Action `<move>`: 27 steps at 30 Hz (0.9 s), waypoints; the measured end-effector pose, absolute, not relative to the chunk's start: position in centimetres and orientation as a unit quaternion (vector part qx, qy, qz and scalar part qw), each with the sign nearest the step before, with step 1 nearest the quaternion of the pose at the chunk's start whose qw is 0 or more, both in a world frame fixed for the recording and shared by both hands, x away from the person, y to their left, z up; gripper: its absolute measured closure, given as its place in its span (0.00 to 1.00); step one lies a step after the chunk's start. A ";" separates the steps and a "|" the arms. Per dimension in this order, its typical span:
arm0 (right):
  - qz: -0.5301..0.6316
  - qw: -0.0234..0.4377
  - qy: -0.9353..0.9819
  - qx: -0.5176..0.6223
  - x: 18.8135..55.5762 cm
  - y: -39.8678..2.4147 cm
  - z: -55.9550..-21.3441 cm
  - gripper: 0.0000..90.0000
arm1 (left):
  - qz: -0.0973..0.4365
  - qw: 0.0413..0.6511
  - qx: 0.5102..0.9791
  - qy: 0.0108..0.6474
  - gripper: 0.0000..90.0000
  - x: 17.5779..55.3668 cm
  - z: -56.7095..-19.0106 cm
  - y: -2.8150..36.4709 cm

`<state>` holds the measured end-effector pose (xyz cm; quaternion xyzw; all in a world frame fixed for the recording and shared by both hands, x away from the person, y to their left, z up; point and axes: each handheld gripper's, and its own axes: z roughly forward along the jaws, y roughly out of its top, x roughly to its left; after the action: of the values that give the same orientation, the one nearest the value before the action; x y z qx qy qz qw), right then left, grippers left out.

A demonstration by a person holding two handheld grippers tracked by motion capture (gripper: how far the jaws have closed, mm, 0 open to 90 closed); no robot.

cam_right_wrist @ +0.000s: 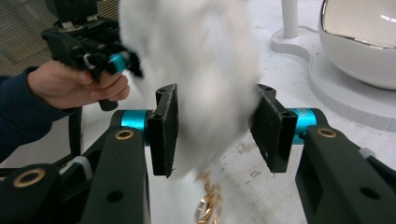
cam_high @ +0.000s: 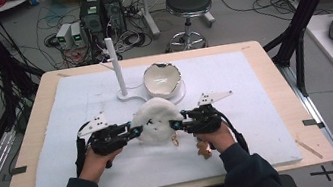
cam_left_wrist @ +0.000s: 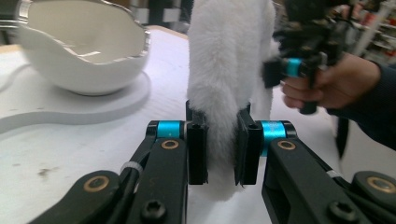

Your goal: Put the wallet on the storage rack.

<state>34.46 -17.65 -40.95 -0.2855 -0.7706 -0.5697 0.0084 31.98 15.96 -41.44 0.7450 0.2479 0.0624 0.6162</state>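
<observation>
A white fur ball [cam_high: 156, 120] sits at the middle of the white foam board [cam_high: 260, 124], with both grippers at its sides. My left gripper [cam_high: 135, 130] [cam_left_wrist: 222, 140] is shut on a narrow fold of the fur ball [cam_left_wrist: 229, 56], squeezing it thin between the pads. My right gripper [cam_high: 175, 124] [cam_right_wrist: 215, 126] holds its jaws half wide around a thicker part of the fur ball [cam_right_wrist: 205, 70], and both pads touch it. A gold chain [cam_right_wrist: 208, 205] [cam_high: 175, 140] hangs below the fur. The right gripper [cam_left_wrist: 282, 70] also appears beyond the fur in the left gripper view.
A white egg-shaped bowl [cam_high: 162, 79] [cam_left_wrist: 79, 51] [cam_right_wrist: 364, 46] stands on a flat white base just behind the fur ball. A white upright post [cam_high: 116, 68] rises from the same base at its left. Wooden table edges [cam_high: 23, 161] frame the board.
</observation>
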 end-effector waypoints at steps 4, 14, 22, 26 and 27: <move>-0.565 -0.005 -0.783 -0.261 34.2 -17.6 -40.7 0.82 | 0.067 0.607 0.749 0.256 0.86 32.0 -41.6 15.8; -0.562 -0.048 -0.791 -0.236 34.2 -16.0 -38.7 0.85 | 0.078 0.565 0.771 0.284 0.80 32.4 -42.1 16.0; -0.565 -0.063 -0.788 -0.235 35.4 -15.3 -37.4 0.85 | 0.106 0.555 0.755 0.332 0.61 32.9 -42.2 17.8; -0.569 -0.084 -0.785 -0.232 36.5 -15.8 -35.8 0.85 | 0.132 0.566 0.728 0.364 0.60 33.1 -42.2 19.8; -0.567 -0.090 -0.785 -0.232 36.8 -15.9 -35.4 0.85 | 0.140 0.569 0.720 0.371 0.60 33.2 -42.1 20.3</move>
<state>36.80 -15.94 -35.36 -0.2320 -0.7850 -0.5674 -0.0896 33.20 20.29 -42.14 0.7202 0.3714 0.1398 0.5690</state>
